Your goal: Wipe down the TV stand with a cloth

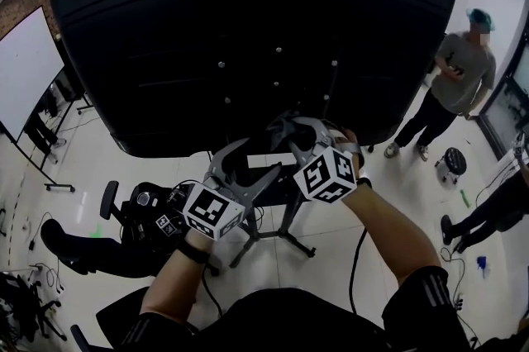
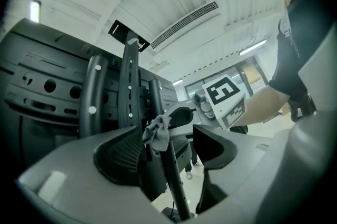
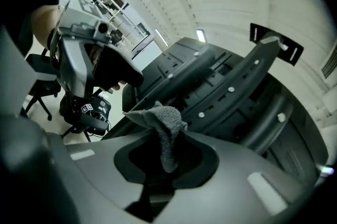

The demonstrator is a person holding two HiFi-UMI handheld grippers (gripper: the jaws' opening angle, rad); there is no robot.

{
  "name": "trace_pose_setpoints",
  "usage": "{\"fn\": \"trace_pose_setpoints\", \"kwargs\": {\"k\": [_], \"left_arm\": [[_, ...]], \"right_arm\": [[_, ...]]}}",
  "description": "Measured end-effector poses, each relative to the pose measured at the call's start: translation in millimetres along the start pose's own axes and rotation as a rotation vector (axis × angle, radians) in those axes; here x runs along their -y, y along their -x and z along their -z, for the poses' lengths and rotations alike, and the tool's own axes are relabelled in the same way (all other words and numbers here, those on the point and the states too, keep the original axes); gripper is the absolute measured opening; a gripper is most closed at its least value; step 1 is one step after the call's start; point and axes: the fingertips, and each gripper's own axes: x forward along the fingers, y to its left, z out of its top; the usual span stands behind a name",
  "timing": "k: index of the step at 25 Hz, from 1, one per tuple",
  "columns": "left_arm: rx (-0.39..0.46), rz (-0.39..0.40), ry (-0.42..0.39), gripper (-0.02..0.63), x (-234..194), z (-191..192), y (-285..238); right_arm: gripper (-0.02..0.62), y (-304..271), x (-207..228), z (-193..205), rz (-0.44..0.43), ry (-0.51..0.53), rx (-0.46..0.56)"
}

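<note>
Cloth (image 3: 164,125), grey, nubby and crumpled, hangs pinched in the right tool (image 3: 166,162) by the black, hole-studded stand (image 3: 247,75); left tool (image 2: 168,153) gapes wide.

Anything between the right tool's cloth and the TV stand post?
Nothing visible. The cloth, pinched in the right tool, seems to lie against the stand's thin post in the left gripper view. The left tool is open, its jaws straddling that post, not blocking.
</note>
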Motion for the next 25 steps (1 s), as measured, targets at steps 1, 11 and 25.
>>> {"fn": "trace_pose_setpoints", "kwargs": {"k": [1, 11, 25], "left_arm": [[0.015, 0.006, -0.008, 0.324, 3, -9, -4], [0.085, 0.065, -0.066, 0.324, 22, -59, -51], [0.107, 0.051, -0.1, 0.324, 35, -85, -98]], "right_arm": [[0.058, 10, 12, -3, 0.024, -0.001, 0.017], [0.06, 82, 132, 1, 0.199, -0.042, 0.087], [0.059, 46, 192, 45, 0.242, 0.105, 0.001]]}}
